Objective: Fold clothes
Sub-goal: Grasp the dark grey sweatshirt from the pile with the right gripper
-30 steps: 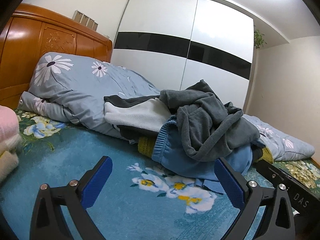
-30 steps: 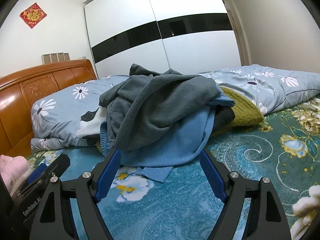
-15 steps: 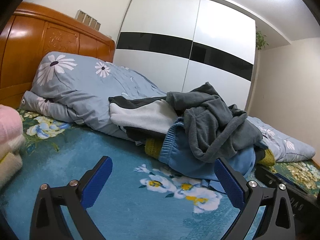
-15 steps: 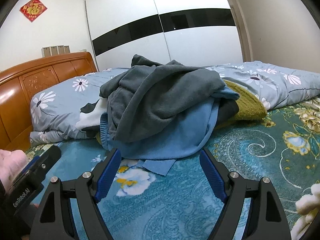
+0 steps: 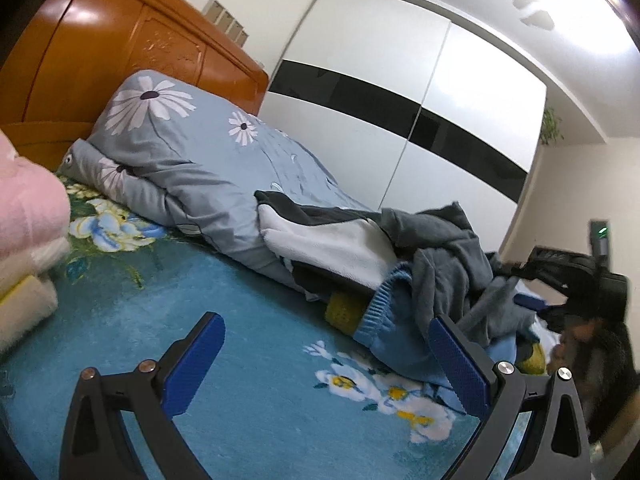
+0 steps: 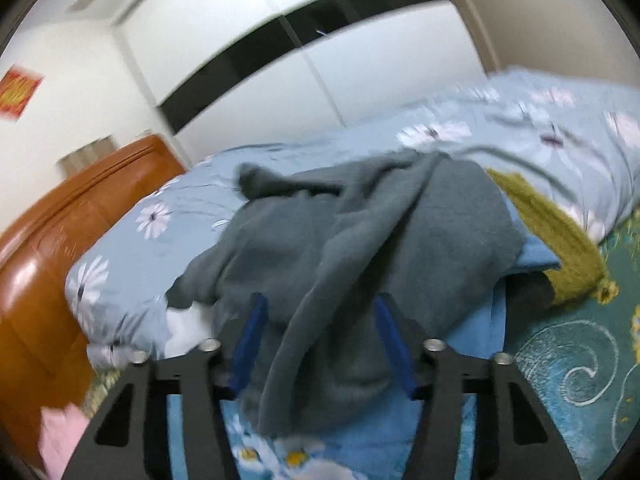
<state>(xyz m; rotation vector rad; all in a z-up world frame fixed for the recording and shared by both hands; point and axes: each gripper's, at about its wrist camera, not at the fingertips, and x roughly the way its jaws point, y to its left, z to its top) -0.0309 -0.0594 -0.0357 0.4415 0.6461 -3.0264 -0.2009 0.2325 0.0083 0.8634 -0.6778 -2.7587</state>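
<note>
Two grippers in view. Left gripper [image 5: 326,354] is spread wide, holding nothing, hovering over the teal floral bedspread [image 5: 248,332] just short of the clothes pile. Right gripper [image 6: 318,344] is pushed into the pile, its blue fingers [image 6: 252,340] on either side of a hanging fold of the grey fleece garment [image 6: 360,240]; jaws narrowed around it, but motion blur means I cannot tell if they actually clamp it. The grey fleece tops the pile, over a blue sweater [image 5: 384,320] and an olive knit [image 6: 556,240], all lying against the grey daisy-print duvet [image 5: 192,168]. Wooden headboard [image 5: 104,60] behind; pink folded fabric [image 5: 28,208] at far left.
</note>
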